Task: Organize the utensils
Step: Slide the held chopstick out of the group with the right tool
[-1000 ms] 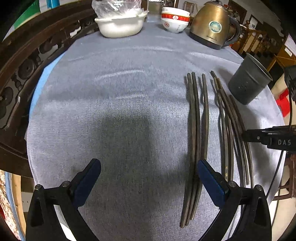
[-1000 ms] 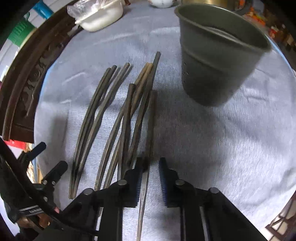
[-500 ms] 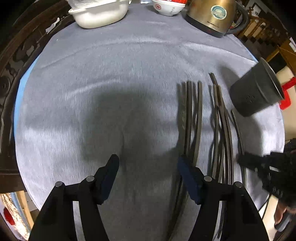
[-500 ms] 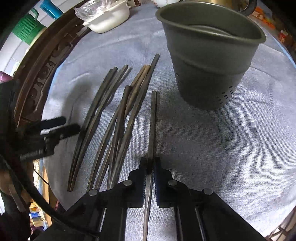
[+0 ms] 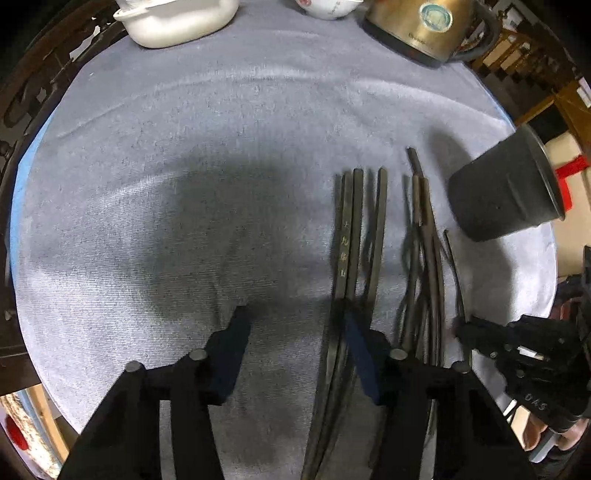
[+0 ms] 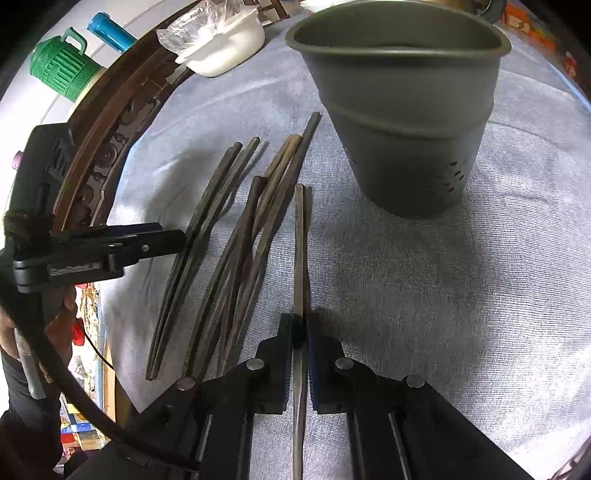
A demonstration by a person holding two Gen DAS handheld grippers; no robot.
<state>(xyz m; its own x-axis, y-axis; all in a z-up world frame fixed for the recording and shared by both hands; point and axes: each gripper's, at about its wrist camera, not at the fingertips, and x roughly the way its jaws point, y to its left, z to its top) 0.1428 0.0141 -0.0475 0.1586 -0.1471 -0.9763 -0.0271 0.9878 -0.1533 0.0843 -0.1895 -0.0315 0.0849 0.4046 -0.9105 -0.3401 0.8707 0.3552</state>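
A: Right tongs (image 6: 300, 338) — state?

B: Clenched on a single dark chopstick (image 6: 300, 236), pads pressing both sides. The stick runs up the centre of the right wrist view; its far tip ends just short of the grey perforated utensil holder (image 6: 399, 122), apart from it.

A: Left tongs (image 5: 295, 332)?

B: Jaws have just been closing, now roughly half apart, gripping nothing. The right-hand finger (image 5: 360, 354) sits over the left group of chopsticks (image 5: 351, 229); bare cloth shows between the fingers. Whether that finger touches a stick, cannot tell.

A: Remaining sticks?

B: Two loose groups on the grey cloth of the desk (image 5: 184, 184). In the left wrist view, one group right of centre, and a tangled bundle (image 5: 424, 258) just beside it toward the holder (image 5: 506, 192).

A: Open room?

B: Whole left half of the cloth in the left wrist view is bare, shadowed mid-frame. Right wrist view: open cloth at lower right, below the holder.

A: Edges?

B: Holder stands near the cloth's right edge. At the upper edge, a white dish (image 5: 177, 18), a bowl (image 5: 325, 7), a brass-coloured kettle (image 5: 424, 26). A carved dark wooden rim (image 6: 110, 147) curves along the left.
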